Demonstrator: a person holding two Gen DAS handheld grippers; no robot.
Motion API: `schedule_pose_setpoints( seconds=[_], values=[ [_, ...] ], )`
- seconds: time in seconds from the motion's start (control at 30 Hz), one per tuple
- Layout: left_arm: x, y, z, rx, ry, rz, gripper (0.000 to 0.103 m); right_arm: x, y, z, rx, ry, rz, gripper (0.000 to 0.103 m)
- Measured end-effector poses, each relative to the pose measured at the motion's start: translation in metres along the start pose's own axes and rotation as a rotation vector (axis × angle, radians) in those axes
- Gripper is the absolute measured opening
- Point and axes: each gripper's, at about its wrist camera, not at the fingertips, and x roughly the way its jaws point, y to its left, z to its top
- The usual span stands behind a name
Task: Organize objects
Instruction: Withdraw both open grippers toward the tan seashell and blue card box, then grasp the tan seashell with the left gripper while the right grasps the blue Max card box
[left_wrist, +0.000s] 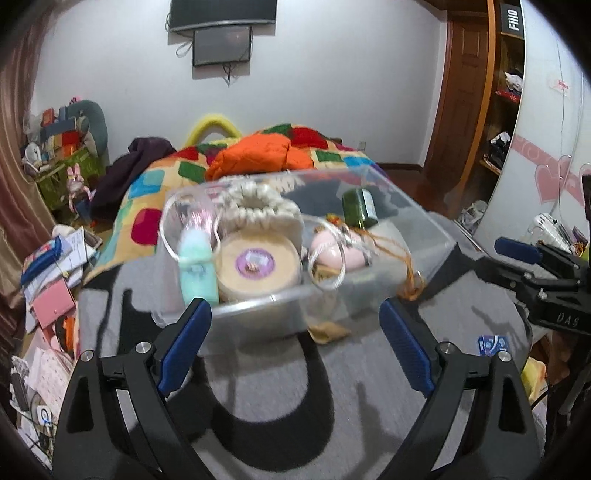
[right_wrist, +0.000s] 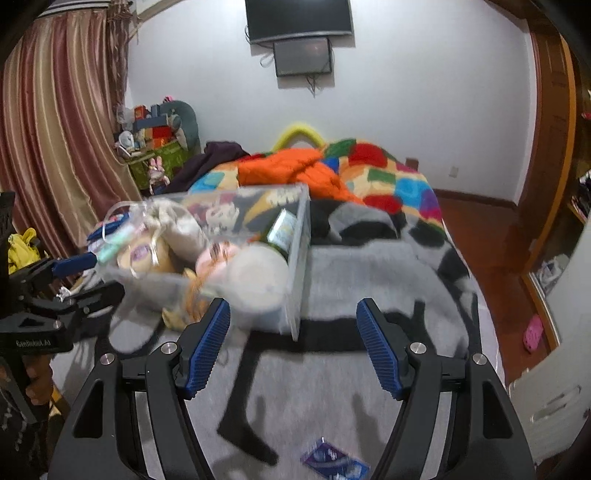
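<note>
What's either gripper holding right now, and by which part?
Nothing. The left gripper is open in front of the clear plastic box, with no pad on it. The right gripper is also open, with only the grey blanket between its pads.

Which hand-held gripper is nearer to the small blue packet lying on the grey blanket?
Right. The right hand-held gripper hangs over the small blue packet, which lies just below its open jaws. The left hand-held gripper faces the clear box, with the packet off to its right.
</note>
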Motion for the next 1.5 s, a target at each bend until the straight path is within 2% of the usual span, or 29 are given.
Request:
schedule_pose_setpoints(
  seconds=[0.27, 0.4, 0.6, 0.63, 0.73, 0.93, 1.13, 1.37, 1.5],
  values=[
    [0.003, -0.007, -0.015, -0.019, 0.042, -0.023, 0.093, 0.000, -0.005, -0.036, 0.016, 0.074, -0.038, 0.068],
    [0.014, -0.011, -0.022, -0.046, 0.077, -0.017, 0.093, -0.002, -0.007, -0.052, 0.028, 0.097, -0.062, 0.068],
    [0.025, -0.017, -0.027, -0.058, 0.087, 0.002, 0.093, -0.006, -0.014, -0.070, 0.074, 0.119, -0.071, 0.068],
    [0.027, -0.017, -0.028, -0.063, 0.090, 0.002, 0.091, -0.006, -0.016, -0.073, 0.082, 0.124, -0.072, 0.068],
    [0.034, -0.020, -0.029, -0.070, 0.114, -0.011, 0.077, -0.007, -0.020, -0.080, 0.112, 0.135, -0.074, 0.068],
    [0.047, -0.016, -0.031, -0.116, 0.172, -0.023, 0.063, -0.007, -0.024, -0.092, 0.145, 0.151, -0.078, 0.068],
    [0.053, -0.014, -0.029, -0.164, 0.191, -0.046, 0.061, -0.008, -0.020, -0.097, 0.132, 0.153, -0.074, 0.068],
    [0.058, -0.022, -0.026, -0.188, 0.187, -0.022, 0.061, -0.008, -0.020, -0.099, 0.144, 0.146, -0.084, 0.067],
    [0.061, -0.024, -0.022, -0.203, 0.186, -0.008, 0.061, -0.008, -0.019, -0.099, 0.135, 0.139, -0.108, 0.060]
  ],
)
